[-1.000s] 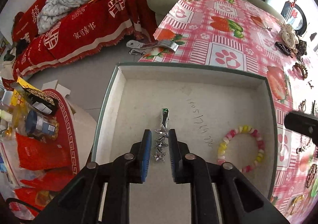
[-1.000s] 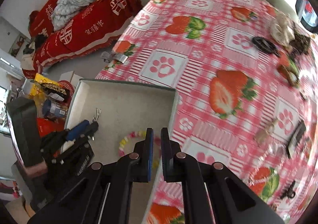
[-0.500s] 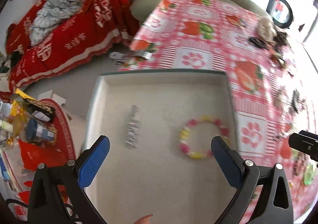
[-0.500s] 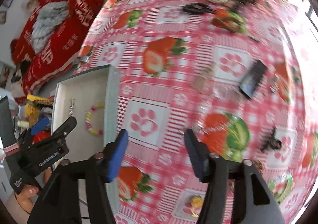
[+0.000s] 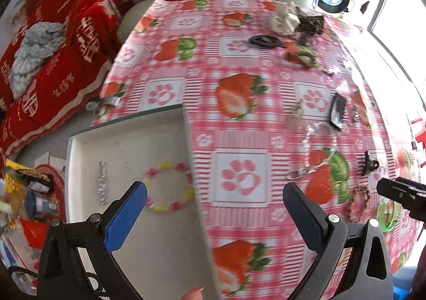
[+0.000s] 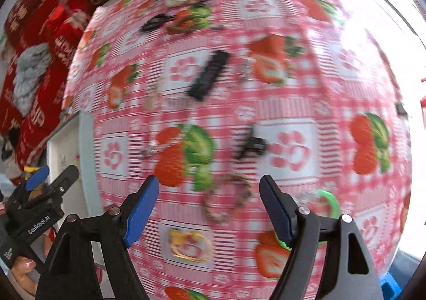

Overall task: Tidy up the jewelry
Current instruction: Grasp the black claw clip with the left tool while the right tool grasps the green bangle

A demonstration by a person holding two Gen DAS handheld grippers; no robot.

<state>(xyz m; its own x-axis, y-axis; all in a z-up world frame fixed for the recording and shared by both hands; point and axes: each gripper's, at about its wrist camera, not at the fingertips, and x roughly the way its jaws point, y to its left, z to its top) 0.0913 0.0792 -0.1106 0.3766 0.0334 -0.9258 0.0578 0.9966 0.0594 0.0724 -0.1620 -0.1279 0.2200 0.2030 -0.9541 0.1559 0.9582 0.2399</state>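
We hold the left gripper (image 5: 214,217) with its fingers (image 5: 125,217) spread wide apart and nothing between them, above the near right wall of the white tray (image 5: 80,145), which sits at the left edge of the worktop (image 5: 239,126) with its strawberry cloth. Inside the tray lie a pastel bead bracelet (image 5: 169,188) and, well to its left, a silver star clip (image 5: 102,185). Our right gripper (image 6: 209,209) is also wide apart and empty, hovering over a brown beaded bracelet (image 6: 229,198) on the cloth; a green bangle (image 6: 328,198) lies just beside its right finger, and a yellow ring-shaped piece (image 6: 190,245) lies nearer us. Farther off, blurred, we see a black claw clip (image 6: 251,144) and a black rectangular comb (image 6: 209,75).
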